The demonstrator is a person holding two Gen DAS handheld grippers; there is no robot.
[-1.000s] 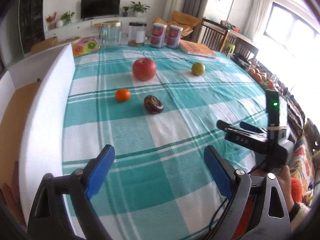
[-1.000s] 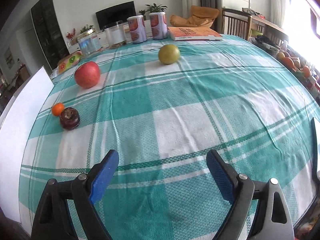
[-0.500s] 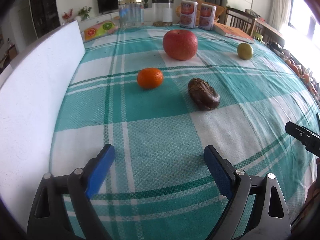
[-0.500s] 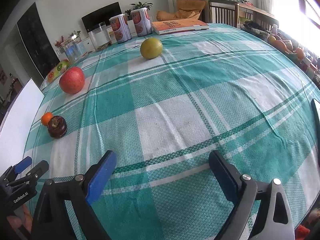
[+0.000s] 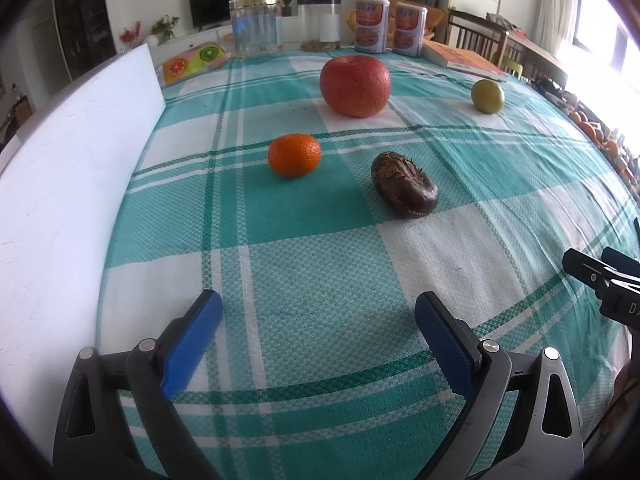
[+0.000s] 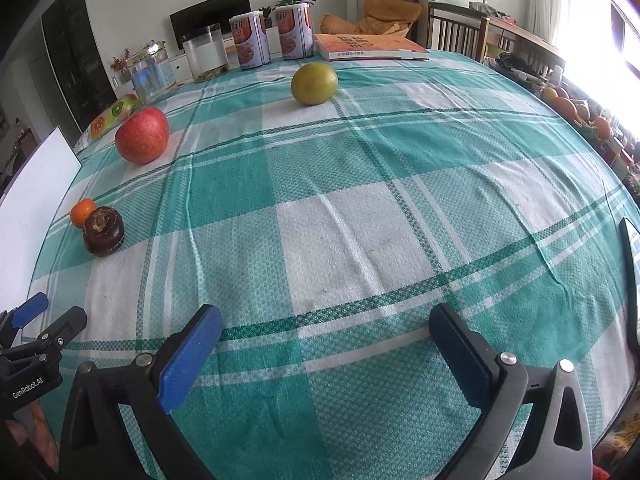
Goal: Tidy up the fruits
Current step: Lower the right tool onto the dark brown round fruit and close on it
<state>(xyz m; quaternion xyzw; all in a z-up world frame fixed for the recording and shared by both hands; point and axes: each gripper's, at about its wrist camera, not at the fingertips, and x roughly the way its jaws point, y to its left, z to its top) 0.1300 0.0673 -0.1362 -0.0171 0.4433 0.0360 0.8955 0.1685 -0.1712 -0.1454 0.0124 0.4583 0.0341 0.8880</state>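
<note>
Nothing has been picked up, so this looks like the approach before a first grasp. The left hand-held gripper (image 5: 318, 320) and the right hand-held gripper (image 6: 325, 330) both hover over the tabletop (image 5: 320, 264) with jaws opening wide and nothing between them. Ahead of the left one lie four fruits: one tangerine (image 5: 294, 155), one dark brown fruit (image 5: 404, 189), one red apple (image 5: 355, 85) beyond, and one green fruit (image 6: 314, 83) far ahead of the right. The next move probably calls for reaching forward to straddle the nearest fruit.
</note>
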